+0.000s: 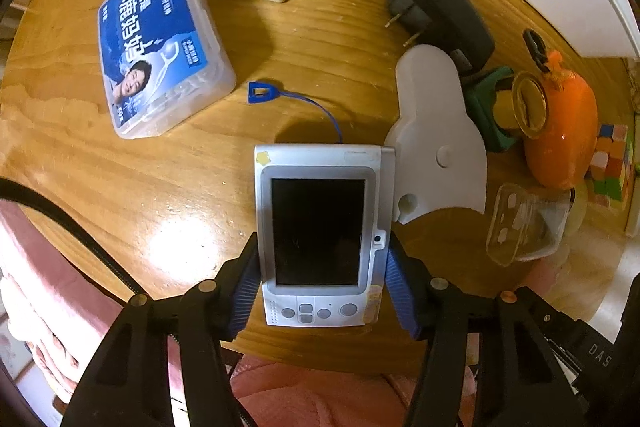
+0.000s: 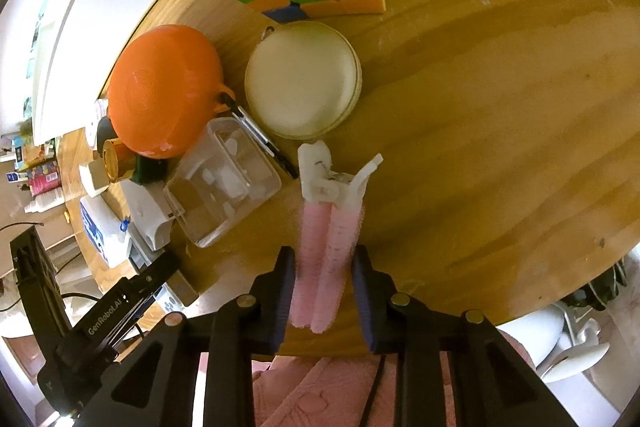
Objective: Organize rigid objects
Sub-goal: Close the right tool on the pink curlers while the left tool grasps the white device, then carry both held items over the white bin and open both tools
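Left gripper (image 1: 322, 283) pinches the silver handheld device (image 1: 320, 231) by its long edges, lower centre of frame; we judge it stiff, light, its screen fragile. Right gripper (image 2: 322, 291) is pressed onto the pink hair clip (image 2: 324, 251), lower centre; we judge it light and slightly yielding.

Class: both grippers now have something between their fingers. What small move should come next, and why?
Probably lift both straight up. The left gripper grips the silver handheld device; the right gripper grips the pink hair clip. Both objects lie on the wooden table.
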Demonstrator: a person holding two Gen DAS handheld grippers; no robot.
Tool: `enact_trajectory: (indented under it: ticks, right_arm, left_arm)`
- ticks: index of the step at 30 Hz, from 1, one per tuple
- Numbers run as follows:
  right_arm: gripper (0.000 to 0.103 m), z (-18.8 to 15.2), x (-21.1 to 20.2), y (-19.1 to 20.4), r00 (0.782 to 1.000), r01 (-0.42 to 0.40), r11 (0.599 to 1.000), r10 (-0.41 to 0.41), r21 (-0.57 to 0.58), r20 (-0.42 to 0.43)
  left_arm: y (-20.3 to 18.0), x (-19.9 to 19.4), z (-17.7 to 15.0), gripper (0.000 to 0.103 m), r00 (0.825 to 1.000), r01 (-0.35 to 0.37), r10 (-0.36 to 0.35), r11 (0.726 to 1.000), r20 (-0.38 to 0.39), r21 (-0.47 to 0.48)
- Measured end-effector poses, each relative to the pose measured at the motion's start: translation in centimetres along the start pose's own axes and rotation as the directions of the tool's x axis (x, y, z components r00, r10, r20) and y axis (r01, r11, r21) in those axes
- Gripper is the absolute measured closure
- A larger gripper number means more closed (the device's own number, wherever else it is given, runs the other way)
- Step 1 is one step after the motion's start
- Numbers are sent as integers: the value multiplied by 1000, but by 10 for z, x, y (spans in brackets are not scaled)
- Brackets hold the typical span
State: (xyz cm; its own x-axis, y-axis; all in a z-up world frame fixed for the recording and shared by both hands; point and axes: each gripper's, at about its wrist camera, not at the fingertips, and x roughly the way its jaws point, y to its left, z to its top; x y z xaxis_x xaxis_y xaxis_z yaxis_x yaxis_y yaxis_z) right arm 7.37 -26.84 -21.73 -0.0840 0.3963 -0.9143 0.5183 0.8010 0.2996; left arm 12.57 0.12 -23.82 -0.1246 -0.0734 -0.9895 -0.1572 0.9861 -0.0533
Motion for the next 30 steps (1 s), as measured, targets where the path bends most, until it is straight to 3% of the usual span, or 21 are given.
enact_trajectory:
  ticks: [12, 21, 28, 30]
  right_arm:
    - [75, -40, 6, 4, 998, -54, 996, 53, 65, 19]
    - [75, -74, -15, 8, 987, -124, 987, 112, 102, 116]
    - [76, -90, -34, 45, 960, -153, 988, 143, 26, 241]
    - [76, -96, -40, 59, 947, -149, 989, 145, -7, 286]
  left_arm:
    - [23, -10, -24, 42, 1000, 21, -21, 993, -5, 114]
    - [51, -54, -35, 42, 993, 5, -30, 976, 113, 218]
    - [60, -98, -38, 42, 971, -6, -62, 959, 231, 283]
    - [56, -116, -54, 42, 960, -12, -74, 953, 271, 304]
